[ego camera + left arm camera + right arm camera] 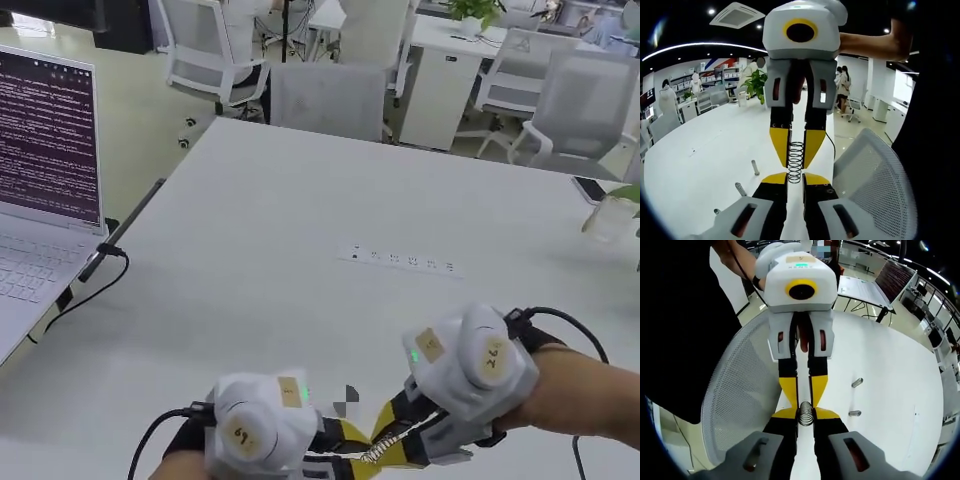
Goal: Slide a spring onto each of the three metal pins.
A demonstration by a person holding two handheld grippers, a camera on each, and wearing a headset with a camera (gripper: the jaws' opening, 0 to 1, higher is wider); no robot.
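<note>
Metal spring (795,161) bridges left tool (795,177), right tool (806,415) (both clamping).

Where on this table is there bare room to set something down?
Bare: the wide stretch between the laptop and the inset socket strip, and the tabletop beyond that strip. Crowded: the near edge, where the left gripper and right gripper meet on the spring, near the pins.

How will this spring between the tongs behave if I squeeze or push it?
The spring looks thin-wired and open-coiled, so it will probably bow or compress under the left tongs and right tongs. Being round, it would likely roll across the smooth table if dropped.
</note>
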